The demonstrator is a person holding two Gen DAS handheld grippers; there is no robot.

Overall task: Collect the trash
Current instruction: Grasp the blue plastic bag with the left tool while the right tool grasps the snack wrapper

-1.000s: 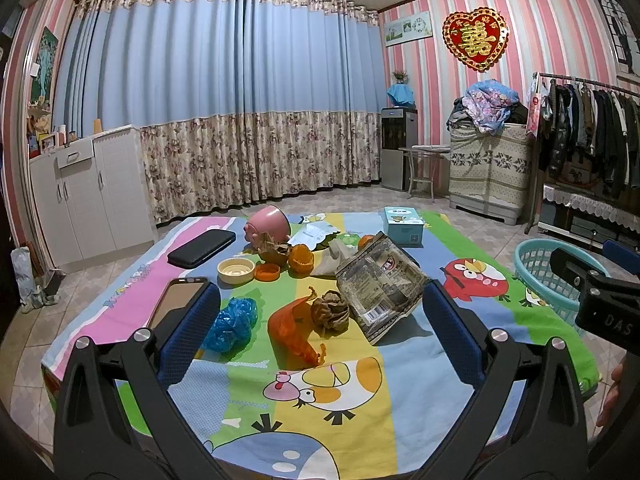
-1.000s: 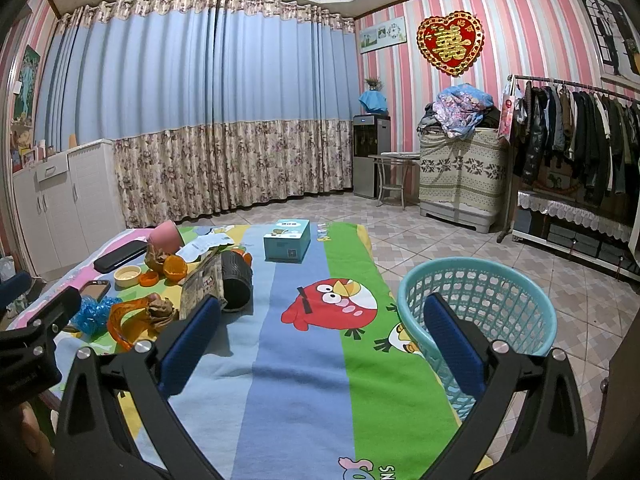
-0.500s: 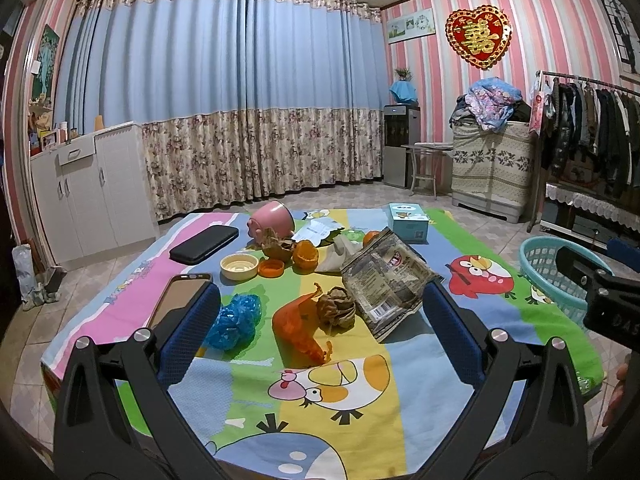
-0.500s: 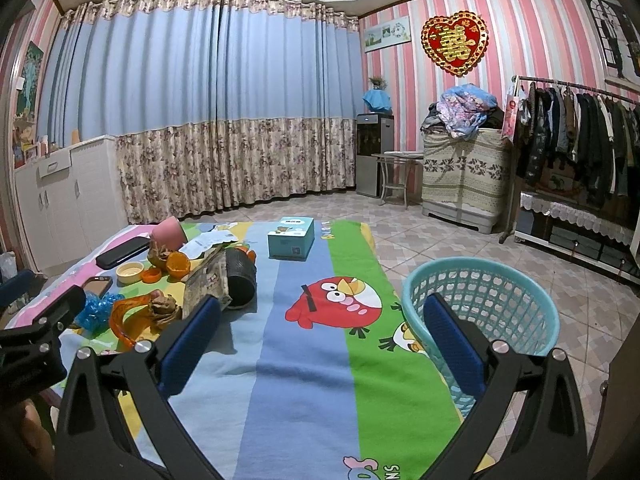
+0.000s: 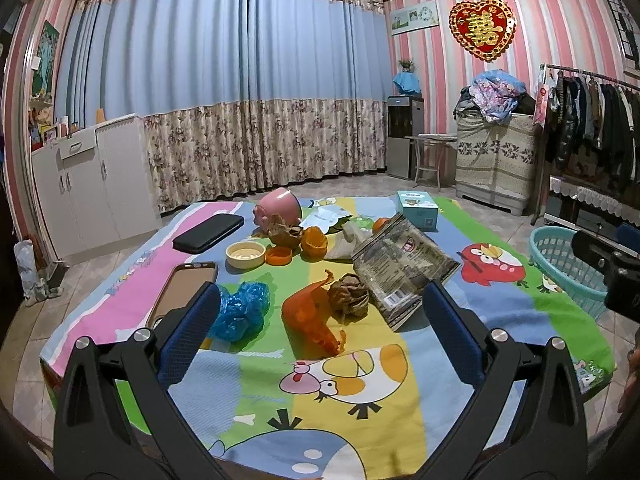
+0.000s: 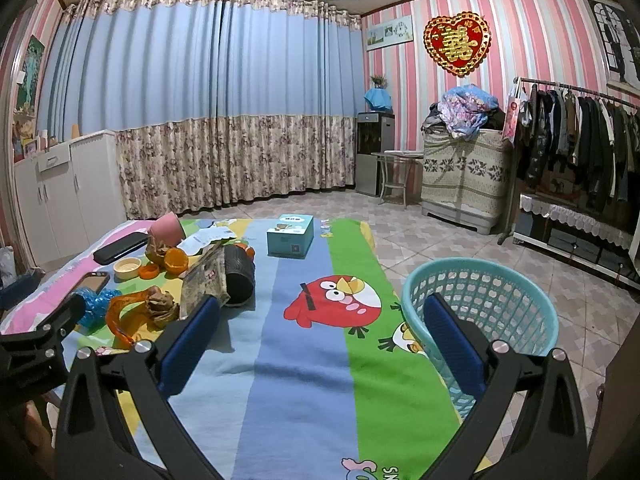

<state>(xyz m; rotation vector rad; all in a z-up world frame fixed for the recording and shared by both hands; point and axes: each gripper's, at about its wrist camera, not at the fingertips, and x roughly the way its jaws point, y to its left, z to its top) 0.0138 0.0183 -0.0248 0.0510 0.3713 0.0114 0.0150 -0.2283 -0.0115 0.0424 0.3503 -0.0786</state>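
Note:
Trash lies on a table with a cartoon cloth [image 5: 360, 420]: an orange wrapper [image 5: 308, 320], a crumpled brown paper ball [image 5: 349, 296], a blue crumpled plastic [image 5: 240, 310], a grey snack bag [image 5: 400, 268] and orange peels [image 5: 314, 242]. My left gripper [image 5: 320, 328] is open and empty, just short of the orange wrapper. My right gripper [image 6: 320, 336] is open and empty over the cloth's right half. A teal basket [image 6: 480, 308] stands on the floor by the table's right edge, behind the right finger.
Two phones [image 5: 184, 292] [image 5: 208, 233], a pink cup [image 5: 278, 212], a cream lid [image 5: 245, 254], an orange cap [image 5: 279, 256], a teal box [image 5: 416, 206] and a black cylinder [image 6: 239, 276] are on the table. Cabinets, curtain and clothes rack surround it.
Both grippers have drawn back slightly and lifted a little; the table items look a bit farther off. Both stay open and nothing on the table has moved.

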